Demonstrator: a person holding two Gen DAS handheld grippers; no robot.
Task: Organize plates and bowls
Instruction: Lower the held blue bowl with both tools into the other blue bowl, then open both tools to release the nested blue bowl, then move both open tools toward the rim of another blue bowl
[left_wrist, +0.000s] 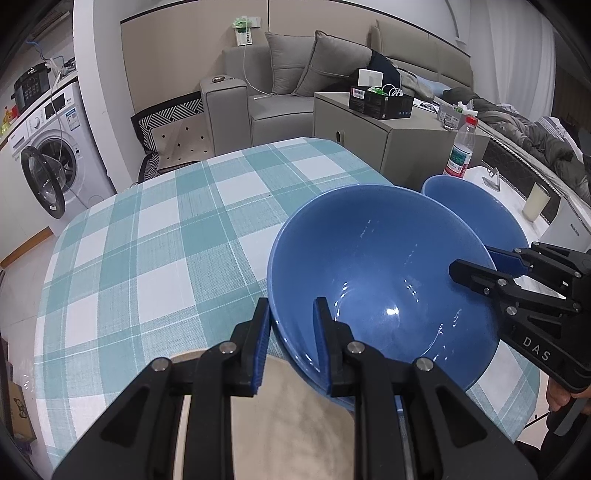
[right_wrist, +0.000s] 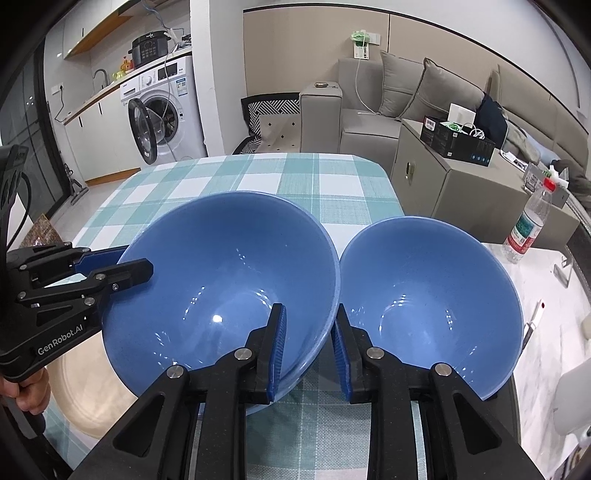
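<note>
A large blue bowl (left_wrist: 380, 266) (right_wrist: 229, 280) stands near the front right of the checked table (left_wrist: 166, 240), and a second blue rim shows just under it. My left gripper (left_wrist: 291, 343) (right_wrist: 133, 262) is shut on its near-left rim, one finger inside and one outside. On the opposite rim my right gripper (right_wrist: 308, 347) (left_wrist: 474, 260) is clamped the same way. A smaller blue bowl (right_wrist: 432, 295) (left_wrist: 476, 206) sits right beside it, rims almost touching. A beige plate (left_wrist: 295, 417) (right_wrist: 85, 387) lies partly beneath the large bowl.
A plastic water bottle (left_wrist: 460, 151) and a pale cup (left_wrist: 535, 203) stand on a white marble-look surface (right_wrist: 546, 350) to the right of the table. A grey cabinet (right_wrist: 461, 184) and a sofa lie beyond. A person's hand (right_wrist: 29, 391) holds the left gripper's handle.
</note>
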